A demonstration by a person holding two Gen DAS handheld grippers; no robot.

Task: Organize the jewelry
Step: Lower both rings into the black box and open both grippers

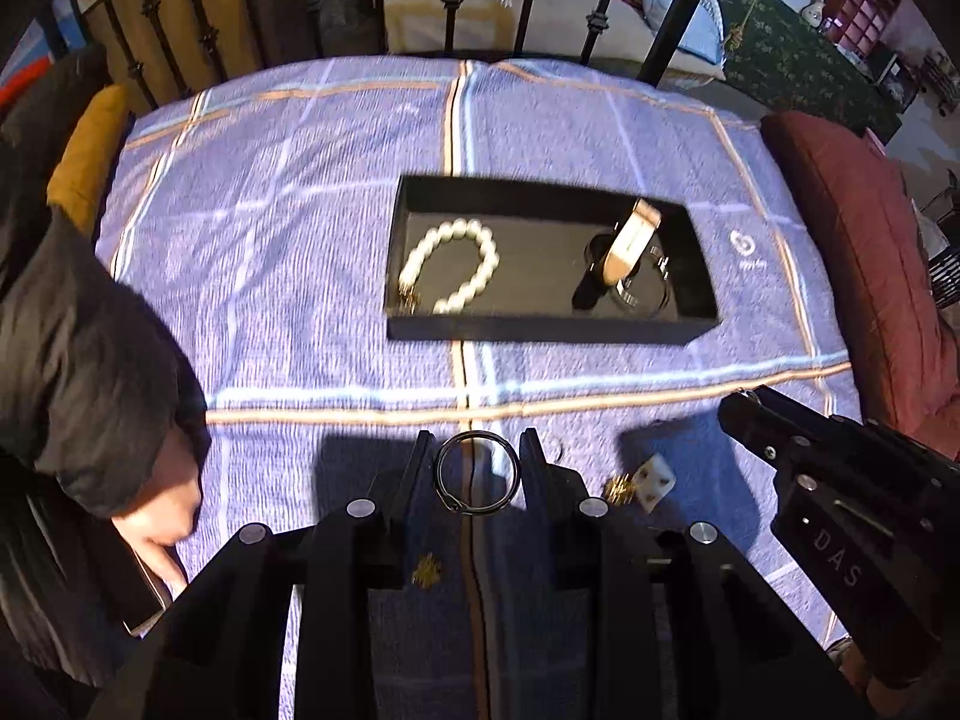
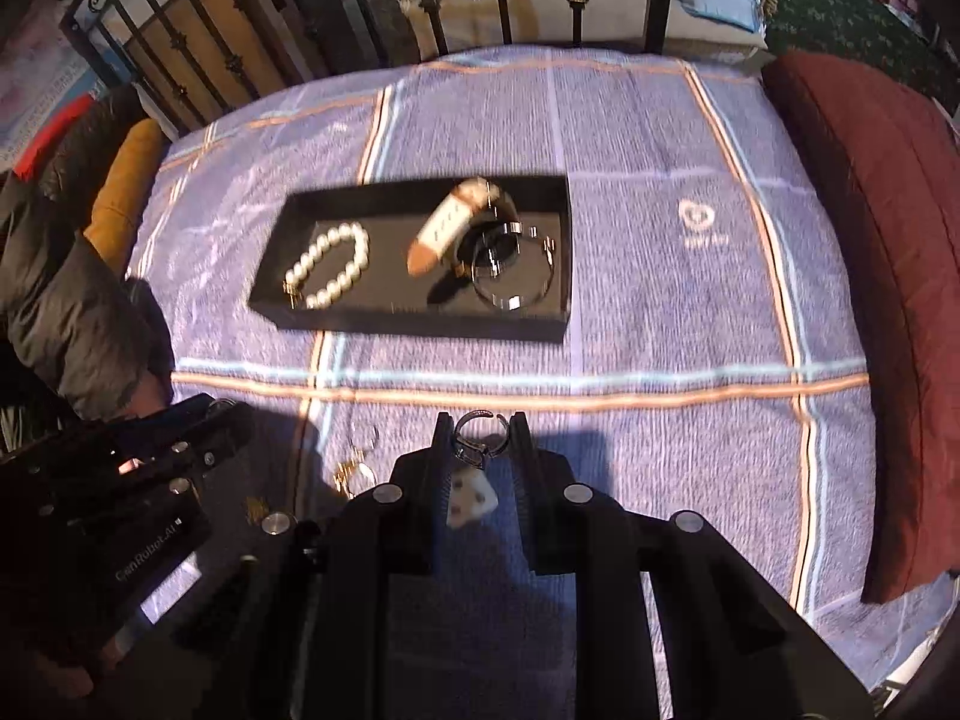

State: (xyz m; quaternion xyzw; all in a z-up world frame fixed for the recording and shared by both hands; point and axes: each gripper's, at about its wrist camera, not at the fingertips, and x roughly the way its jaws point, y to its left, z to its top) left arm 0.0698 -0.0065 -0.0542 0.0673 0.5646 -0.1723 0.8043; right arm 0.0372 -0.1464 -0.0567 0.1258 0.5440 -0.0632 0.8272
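Left claw (image 1: 478, 468) clenched on a dark hoop ring (image 1: 477, 473), held above the blue checked blanket (image 1: 288, 228) on the bed. Right claw (image 2: 478, 441) clenched on a small ring (image 2: 474, 435) with a white tag (image 2: 471, 501) hanging. Black tray (image 1: 540, 330) ahead holds a pearl bracelet (image 1: 453, 267), a watch (image 1: 630, 246) and a bangle (image 2: 510, 276). Gold earrings (image 2: 351, 471) lie on the blanket near the claws.

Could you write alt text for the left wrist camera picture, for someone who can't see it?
The left gripper holds a dark metal ring between its fingers above a purple plaid bedspread. Beyond it, a black tray holds a pearl bracelet and a watch; the right gripper enters from the right.
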